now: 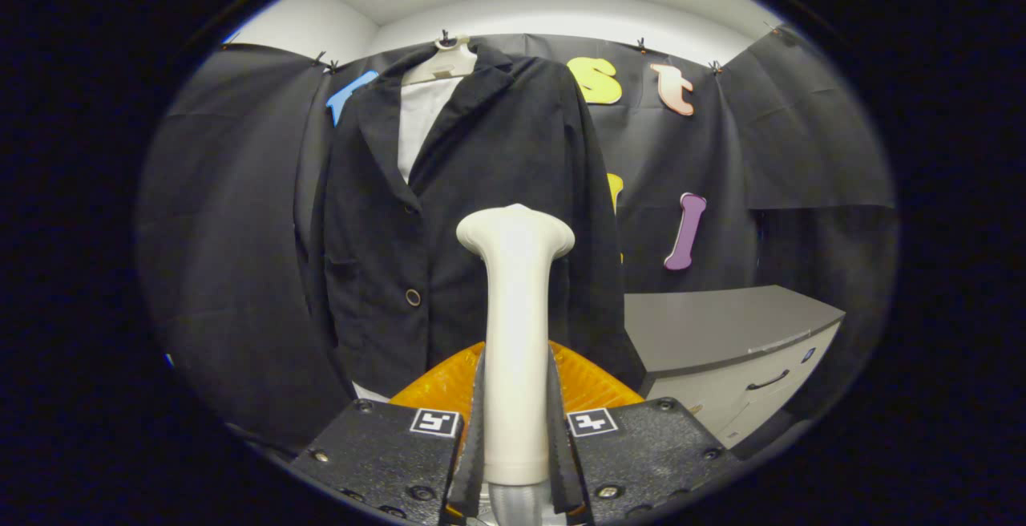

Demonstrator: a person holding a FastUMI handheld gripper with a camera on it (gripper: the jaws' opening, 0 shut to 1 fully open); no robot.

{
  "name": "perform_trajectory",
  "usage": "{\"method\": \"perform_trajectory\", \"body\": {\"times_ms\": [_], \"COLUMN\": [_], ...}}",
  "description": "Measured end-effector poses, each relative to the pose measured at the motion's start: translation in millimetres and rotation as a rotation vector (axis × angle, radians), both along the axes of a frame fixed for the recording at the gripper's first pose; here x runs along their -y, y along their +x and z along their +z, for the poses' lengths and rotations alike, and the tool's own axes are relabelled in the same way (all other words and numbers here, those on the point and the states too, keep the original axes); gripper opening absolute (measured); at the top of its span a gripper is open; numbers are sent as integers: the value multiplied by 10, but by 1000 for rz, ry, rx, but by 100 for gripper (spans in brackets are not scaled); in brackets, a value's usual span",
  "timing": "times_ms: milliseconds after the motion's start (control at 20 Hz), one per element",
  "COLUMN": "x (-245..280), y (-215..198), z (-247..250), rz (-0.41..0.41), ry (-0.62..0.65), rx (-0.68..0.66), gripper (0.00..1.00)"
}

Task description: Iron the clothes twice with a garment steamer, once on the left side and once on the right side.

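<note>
White garment steamer (515, 333) stands clamped between the gripper (517, 462) fingers, head raised toward the dark jacket (481, 213) hanging beyond, apparently not yet touching cloth, poised for a pass.

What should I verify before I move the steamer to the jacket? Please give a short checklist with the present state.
1. Grip: hand-held gripper fingers pressing both sides of the steamer handle: ok.
2. Steamer upright between the fingers: ok.
3. Jacket hanging on its hanger, front facing the steamer: ok.
4. Steamer head touching the fabric: cannot tell.
5. Steam coming out: cannot tell.
6. Cabinet standing apart from the jacket: ok.
</note>
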State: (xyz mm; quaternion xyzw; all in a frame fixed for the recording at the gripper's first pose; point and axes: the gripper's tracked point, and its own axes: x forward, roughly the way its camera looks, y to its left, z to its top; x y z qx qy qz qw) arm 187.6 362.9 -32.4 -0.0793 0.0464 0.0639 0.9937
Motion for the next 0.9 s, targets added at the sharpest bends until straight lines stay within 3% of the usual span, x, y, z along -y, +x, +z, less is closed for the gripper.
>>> {"method": "perform_trajectory", "body": {"times_ms": [900], "x": [177], "y": [-211], "z": [-1493], "rz": [-21], "ry": [-65], "rx": [-268], "gripper": [36]}}
